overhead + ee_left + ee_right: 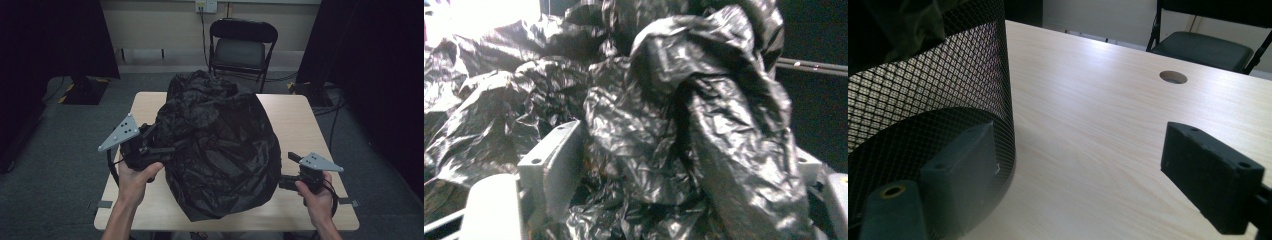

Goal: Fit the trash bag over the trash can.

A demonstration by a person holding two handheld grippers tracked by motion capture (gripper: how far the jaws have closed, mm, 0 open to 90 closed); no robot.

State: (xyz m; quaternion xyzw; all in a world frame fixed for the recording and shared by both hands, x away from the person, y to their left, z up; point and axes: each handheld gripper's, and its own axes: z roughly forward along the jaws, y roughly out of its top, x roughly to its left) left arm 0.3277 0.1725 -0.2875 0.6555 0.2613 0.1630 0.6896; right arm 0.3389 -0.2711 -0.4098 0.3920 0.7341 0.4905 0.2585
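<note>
While the large crumpled black plastic bin bag [220, 150] drapes over the black wire-mesh waste basket [933, 125] at the centre of the pale wooden table [300, 130], slack film may slide off the rim. The left gripper [172, 149], left of the basket, stands released with film bunched between its jaws. The right gripper [1078, 170], right of the basket, gapes empty beside the mesh; lifting it could snag the mesh and tip the basket.

Crumpled black plastic bag [684, 130] bunches up between the left gripper's [684, 165] spread jaws, glossy folds everywhere.
</note>
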